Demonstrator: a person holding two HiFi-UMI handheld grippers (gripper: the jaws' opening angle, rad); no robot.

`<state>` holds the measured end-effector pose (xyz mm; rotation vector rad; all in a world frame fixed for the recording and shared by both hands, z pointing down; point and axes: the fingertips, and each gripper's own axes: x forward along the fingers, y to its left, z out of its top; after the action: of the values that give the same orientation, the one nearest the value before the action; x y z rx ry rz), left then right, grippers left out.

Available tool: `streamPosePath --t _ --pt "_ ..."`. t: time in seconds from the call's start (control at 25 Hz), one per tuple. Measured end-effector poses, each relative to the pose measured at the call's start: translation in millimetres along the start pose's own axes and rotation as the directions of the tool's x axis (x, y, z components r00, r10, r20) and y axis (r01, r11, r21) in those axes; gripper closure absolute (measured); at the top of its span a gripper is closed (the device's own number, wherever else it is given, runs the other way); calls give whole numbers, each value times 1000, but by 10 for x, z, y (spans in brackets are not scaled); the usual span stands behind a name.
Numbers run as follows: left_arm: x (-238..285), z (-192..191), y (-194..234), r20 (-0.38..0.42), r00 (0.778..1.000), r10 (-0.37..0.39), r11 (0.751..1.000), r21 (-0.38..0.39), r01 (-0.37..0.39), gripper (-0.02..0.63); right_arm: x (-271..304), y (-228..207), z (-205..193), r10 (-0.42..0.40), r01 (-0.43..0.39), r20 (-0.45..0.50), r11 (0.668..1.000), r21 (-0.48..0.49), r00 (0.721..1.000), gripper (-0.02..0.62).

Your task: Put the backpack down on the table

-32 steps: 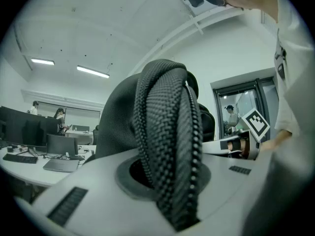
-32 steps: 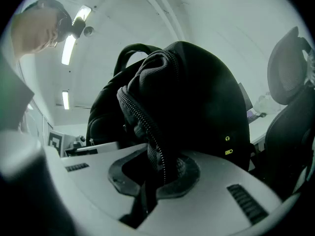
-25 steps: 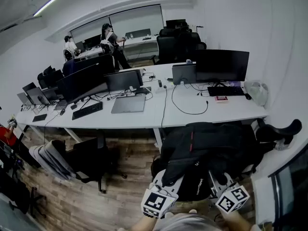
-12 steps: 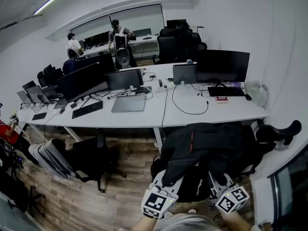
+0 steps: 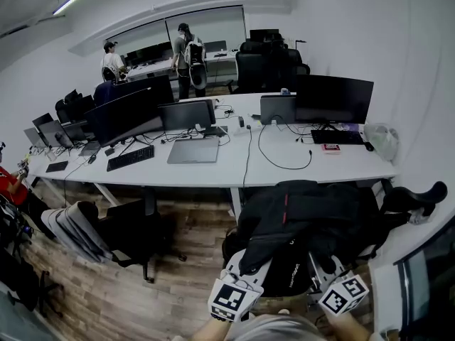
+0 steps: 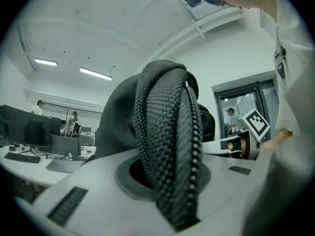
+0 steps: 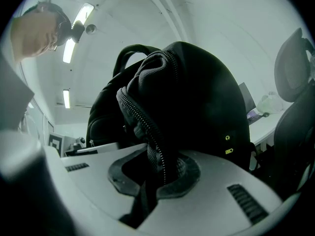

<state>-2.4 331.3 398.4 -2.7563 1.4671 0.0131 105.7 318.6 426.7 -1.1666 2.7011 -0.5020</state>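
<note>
Backpack [image 5: 306, 219] barely shifts, still short of table [image 5: 213, 176]. Left gripper [image 6: 167, 181] and right gripper [image 7: 157, 181] both stay clamped on it.

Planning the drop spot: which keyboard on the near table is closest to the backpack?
The keyboard under the right-hand monitor, just beyond the backpack; the left keyboard lies farther off.

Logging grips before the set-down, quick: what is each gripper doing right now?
Left gripper: closed on the grey mesh strap of the black fabric backpack.
Right gripper: closed on the backpack's zippered edge.
</note>
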Motion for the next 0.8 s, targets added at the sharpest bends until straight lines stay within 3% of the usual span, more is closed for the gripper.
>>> streamPosePath --t 0.4,0.8 --pt "-262 -23 186 -2 1000 -9 1000 5 9 557 114 280 -162 -6 6 -10 1000 8 1000 565" --pt "-216 -61 296 0 1000 -2 1000 17 2 557 243 249 -159 -1 1 -9 1000 2 1000 566"
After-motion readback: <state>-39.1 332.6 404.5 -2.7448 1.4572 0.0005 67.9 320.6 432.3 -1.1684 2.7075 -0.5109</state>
